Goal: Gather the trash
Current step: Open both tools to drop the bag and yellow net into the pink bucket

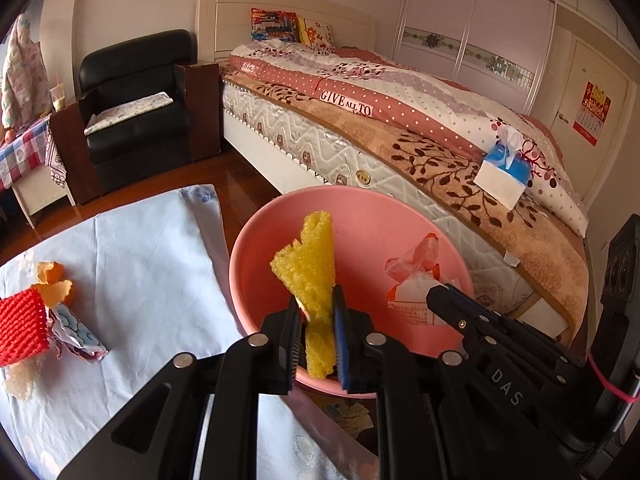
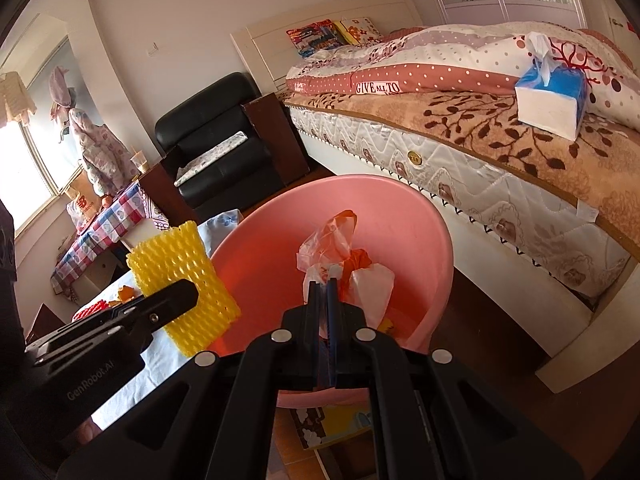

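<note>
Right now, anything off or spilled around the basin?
Nothing spilled. Both pieces are over the pink basin, gripped: yellow foam net in the left gripper, plastic bag in the right gripper. Scraps remain on the white cloth.

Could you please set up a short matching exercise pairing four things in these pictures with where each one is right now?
Things:
1. yellow foam net
2. plastic bag
3. tissue box
4. red knitted piece

Places:
A. on the bed
B. clamped in the left gripper
C. on the white cloth
D. pinched by the right gripper over the pink basin

Pairs: 1-B, 2-D, 3-A, 4-C
</note>
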Tool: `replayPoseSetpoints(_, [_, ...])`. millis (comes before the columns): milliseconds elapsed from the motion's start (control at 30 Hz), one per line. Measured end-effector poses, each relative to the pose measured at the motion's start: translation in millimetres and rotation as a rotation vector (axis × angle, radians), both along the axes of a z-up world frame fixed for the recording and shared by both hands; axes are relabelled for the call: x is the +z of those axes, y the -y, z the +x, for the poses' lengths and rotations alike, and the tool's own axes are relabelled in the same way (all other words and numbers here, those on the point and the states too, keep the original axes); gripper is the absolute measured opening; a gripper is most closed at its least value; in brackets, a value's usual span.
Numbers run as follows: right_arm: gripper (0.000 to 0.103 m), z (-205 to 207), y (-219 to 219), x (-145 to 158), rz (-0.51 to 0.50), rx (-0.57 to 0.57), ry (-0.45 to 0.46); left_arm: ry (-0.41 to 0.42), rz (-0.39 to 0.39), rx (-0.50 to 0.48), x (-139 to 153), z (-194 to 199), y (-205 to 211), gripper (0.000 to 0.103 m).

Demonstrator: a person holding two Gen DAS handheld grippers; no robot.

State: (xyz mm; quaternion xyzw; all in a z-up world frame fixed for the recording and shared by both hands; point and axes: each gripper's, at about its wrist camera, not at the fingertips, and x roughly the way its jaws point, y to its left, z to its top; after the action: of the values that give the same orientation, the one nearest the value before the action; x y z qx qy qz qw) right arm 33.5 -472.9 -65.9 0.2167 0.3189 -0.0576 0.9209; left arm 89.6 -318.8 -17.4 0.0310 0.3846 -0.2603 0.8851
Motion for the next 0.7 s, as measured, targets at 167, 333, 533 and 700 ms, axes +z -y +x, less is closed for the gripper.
replayPoseSetpoints(167, [0.004, 0, -1, -1, 0.003, -0.004, -0.005, -0.001, -0.02, 0.01, 1, 0, -5, 0.045])
replayPoseSetpoints(333, [0.004, 1, 0, -2, 0.01, -0.008, -0.01, -0.004, -0.033, 0.022, 4, 0, -13, 0.048])
replayPoseSetpoints(533, [0.004, 4, 3, -6, 0.057, -0.021, -0.035, -0.007, -0.047, 0.043, 7, -3, -26, 0.049])
replayPoseSetpoints(700, [0.037, 3, 5, -9, 0.085, -0.027, -0.035, -0.007, -0.05, 0.057, 8, -7, -37, 0.049])
